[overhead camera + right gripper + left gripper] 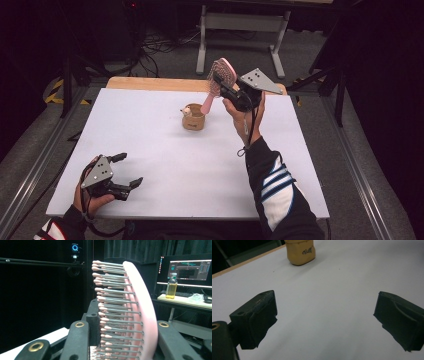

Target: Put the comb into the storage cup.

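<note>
A pink hairbrush [220, 75] is clamped by its head between the jaws of the right gripper [231, 90] and held tilted in the air above a tan cup [193, 117] on the white table [165, 165]; the left gripper [125, 170] is kept wide open, empty, near the table's front left corner

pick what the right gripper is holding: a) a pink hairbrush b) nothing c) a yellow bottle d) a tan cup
a: the right gripper is shut on the head of the pink hairbrush, held up in the air with its handle pointing down toward the tan cup on the table.
</note>
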Available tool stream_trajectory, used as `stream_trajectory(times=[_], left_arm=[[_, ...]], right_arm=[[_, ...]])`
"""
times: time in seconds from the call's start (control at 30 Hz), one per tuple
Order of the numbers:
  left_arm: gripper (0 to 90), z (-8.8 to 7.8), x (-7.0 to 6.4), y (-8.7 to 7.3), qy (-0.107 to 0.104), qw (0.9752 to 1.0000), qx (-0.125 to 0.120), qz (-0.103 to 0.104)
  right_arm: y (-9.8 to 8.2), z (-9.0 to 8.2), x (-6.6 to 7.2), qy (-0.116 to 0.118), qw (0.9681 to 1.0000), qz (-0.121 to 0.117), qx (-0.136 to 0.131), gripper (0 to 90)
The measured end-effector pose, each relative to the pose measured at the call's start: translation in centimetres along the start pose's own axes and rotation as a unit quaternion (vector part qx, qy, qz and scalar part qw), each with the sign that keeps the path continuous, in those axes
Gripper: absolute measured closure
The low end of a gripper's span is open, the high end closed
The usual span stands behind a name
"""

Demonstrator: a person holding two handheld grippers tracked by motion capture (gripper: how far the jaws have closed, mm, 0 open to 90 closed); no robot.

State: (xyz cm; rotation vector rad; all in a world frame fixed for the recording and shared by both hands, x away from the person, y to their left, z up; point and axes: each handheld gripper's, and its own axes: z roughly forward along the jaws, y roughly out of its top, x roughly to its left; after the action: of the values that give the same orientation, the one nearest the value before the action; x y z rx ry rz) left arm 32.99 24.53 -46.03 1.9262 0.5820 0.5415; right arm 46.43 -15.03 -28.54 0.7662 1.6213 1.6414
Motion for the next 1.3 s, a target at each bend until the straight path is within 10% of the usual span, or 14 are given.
stream_trajectory(times=[0.43, 0.77, 1.3], left_arm=[[5.4, 0.0, 0.0, 0.0, -0.001, 1.0, -0.006, -0.002], [5.3, -0.1, 0.0, 0.0, -0.001, 1.0, -0.007, -0.001], [5.0, -0.1, 0.0, 0.0, -0.003, 1.0, -0.005, -0.001]], right_arm=[[-0.2, 1.7, 0.1, 0.005, 0.9998, -0.018, 0.009, 64.1], [-1.2, 3.0, 0.7, -0.011, 0.9995, 0.026, 0.01, 64.1], [-3.2, 4.0, 0.9, -0.016, 0.9992, 0.02, 0.031, 64.0]])
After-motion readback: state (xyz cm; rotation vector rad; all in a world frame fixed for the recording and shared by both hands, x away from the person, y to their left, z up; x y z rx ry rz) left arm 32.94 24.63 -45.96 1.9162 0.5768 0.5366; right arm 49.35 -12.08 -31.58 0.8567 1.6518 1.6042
